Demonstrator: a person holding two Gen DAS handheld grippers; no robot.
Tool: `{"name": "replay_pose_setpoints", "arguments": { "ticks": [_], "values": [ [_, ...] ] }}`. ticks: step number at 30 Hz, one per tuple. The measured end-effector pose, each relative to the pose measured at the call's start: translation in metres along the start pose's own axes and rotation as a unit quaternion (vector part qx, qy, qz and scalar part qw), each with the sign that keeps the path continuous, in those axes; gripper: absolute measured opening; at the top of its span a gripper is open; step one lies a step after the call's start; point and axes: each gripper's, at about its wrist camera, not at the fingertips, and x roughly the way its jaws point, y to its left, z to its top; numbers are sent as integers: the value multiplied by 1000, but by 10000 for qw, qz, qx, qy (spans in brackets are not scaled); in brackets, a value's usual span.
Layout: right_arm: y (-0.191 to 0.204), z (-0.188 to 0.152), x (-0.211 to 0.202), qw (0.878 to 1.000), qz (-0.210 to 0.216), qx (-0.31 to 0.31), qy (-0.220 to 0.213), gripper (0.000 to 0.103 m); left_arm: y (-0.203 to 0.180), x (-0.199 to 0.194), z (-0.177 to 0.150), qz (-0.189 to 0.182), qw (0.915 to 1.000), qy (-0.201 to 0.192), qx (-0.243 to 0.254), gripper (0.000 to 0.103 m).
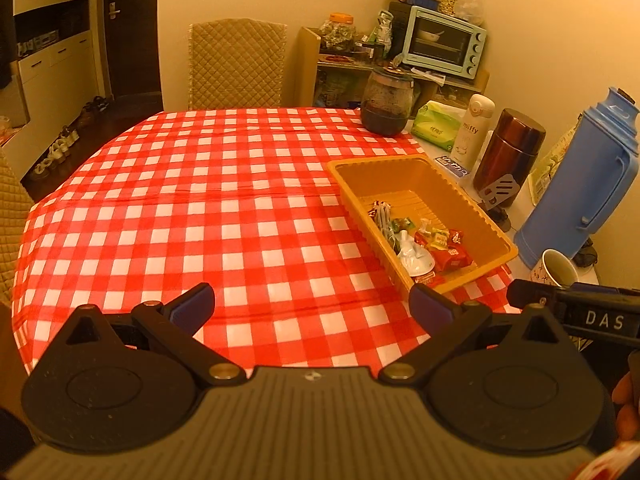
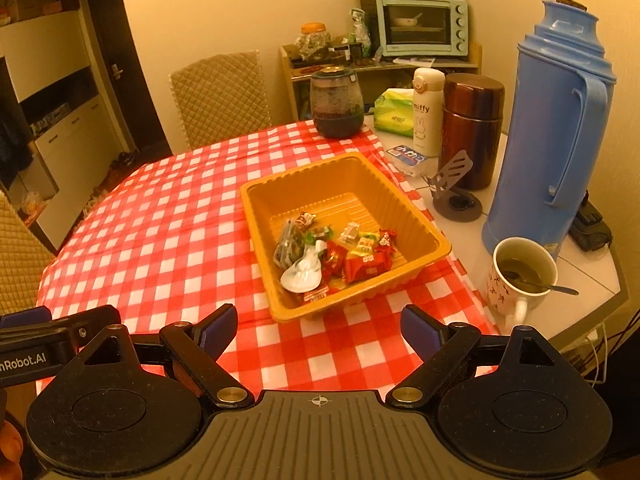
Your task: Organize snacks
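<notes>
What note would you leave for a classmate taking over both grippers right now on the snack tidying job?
Left gripper: open, holding nothing, above the checked tablecloth.
Right gripper: open, holding nothing, just short of the tray.
Snacks: piled in the near end of the yellow tray.
Done: no loose snacks show on the cloth.
Left: possibly nothing; check outside the views. Mind the mug of tea beside the tray.
</notes>
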Motion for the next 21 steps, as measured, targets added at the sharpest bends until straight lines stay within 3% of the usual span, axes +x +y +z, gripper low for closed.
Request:
{"name": "replay_pose_setpoints", "arguments": {
  "ticks": [21],
  "values": [
    [15, -20, -28, 9998, -18, -170, -76, 88, 1, -14, -12, 7, 10000, 56, 35, 103]
  ]
}}
